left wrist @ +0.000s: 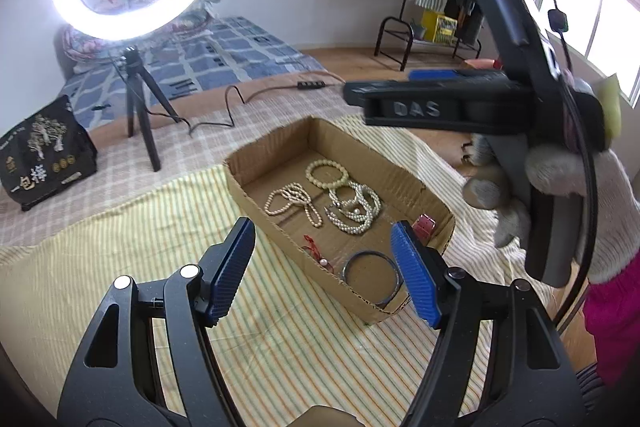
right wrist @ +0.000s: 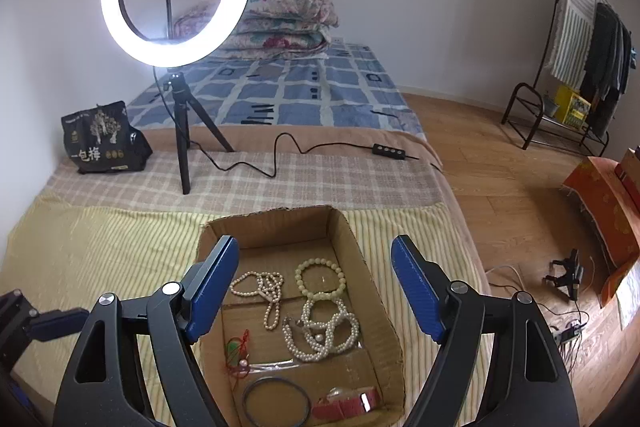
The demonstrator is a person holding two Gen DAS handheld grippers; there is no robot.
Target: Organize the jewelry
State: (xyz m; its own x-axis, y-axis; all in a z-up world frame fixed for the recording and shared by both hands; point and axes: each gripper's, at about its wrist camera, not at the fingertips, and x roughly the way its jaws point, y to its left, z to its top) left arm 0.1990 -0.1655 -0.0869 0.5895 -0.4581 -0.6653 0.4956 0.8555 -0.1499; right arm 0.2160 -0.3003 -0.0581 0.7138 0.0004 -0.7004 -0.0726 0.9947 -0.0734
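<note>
A shallow cardboard box sits on a yellow striped cloth. It holds a beaded bracelet, pearl necklaces, a red cord charm, a dark bangle and a red watch. My left gripper is open and empty just before the box's near wall. My right gripper is open and empty above the box; it shows in the left wrist view, held by a gloved hand.
A lit ring light on a tripod stands behind the box, with its cable and switch. A black printed bag lies at the left. The bed edge and wooden floor are to the right.
</note>
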